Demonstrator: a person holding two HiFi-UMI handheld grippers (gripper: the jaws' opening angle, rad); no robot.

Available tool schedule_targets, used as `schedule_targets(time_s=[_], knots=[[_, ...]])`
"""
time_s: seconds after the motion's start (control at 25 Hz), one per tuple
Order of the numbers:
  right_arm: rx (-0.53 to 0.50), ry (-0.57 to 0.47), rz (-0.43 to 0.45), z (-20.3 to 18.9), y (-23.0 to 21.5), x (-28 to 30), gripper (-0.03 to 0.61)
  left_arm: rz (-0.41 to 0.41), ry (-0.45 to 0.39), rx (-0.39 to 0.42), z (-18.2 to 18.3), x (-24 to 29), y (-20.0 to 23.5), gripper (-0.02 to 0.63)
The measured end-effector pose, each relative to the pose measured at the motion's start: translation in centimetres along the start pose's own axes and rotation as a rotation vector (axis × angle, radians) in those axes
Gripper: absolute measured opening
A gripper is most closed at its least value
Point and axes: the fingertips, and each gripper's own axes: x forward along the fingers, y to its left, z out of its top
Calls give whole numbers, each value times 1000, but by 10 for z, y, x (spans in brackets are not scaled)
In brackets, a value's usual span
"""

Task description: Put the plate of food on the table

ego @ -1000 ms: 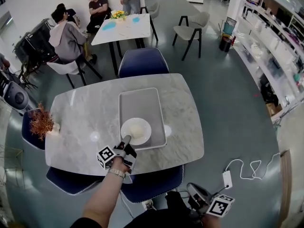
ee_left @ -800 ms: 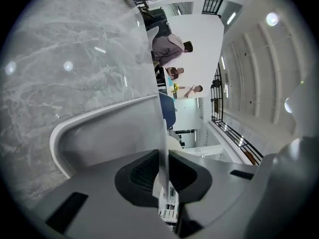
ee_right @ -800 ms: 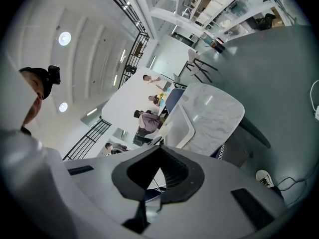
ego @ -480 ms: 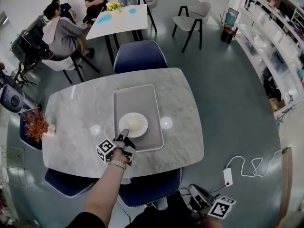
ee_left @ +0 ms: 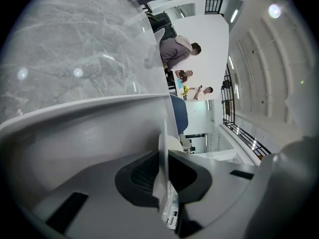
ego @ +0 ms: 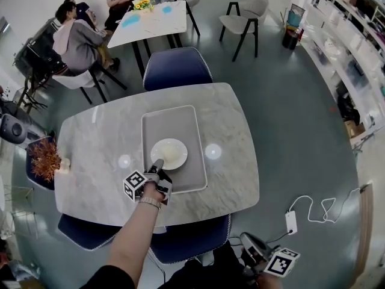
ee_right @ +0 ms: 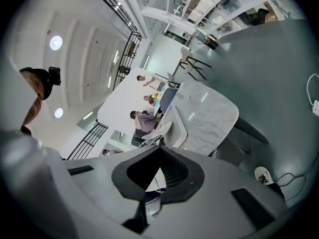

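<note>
At centre frame, the left gripper [ego: 158,164] is clamped almost fully shut on the near rim of the plate [ego: 169,153], which lies on or just above the tray [ego: 174,122]. Transfer to the table [ego: 96,137] seems in hand: the plate must likely be lifted clear of the tray's lip. At lower right, the right gripper [ego: 248,244] is closed on nothing.

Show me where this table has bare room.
Widest bare marble lies right of the tray, reaching the table edge. Another patch lies between tray and dried plant on the left. The tray's near end is crowded: plate and left hand-held gripper.
</note>
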Motion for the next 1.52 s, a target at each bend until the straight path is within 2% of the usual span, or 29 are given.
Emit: schedule_targets(time_s=[0.28,0.72,0.88,1.08,1.2,1.32,1.44,1.52], knots=[[7,2,-5,3,-5,0,11,90,-4,14,6,10,13,29],[15,12,2,6,-5,4,11,129,12,28,6,15,14,35],[-6,14,-4,7,-10,3,11,133,11,26,5,13,12,93],[-27,29,-4,4,-11,8,11,132,11,8,2,7,15,121],[-5,30,10,3,-9,8,11,126,10,0,3,5,8,185],[27,30,26,4,-5,8,11,125,24,1,1,4,0,303],[-2,40,20,6,-5,8,11,129,29,3,-1,0,-3,351],[-6,47,27,5,-3,9,11,115,41,21,-1,0,-9,409]])
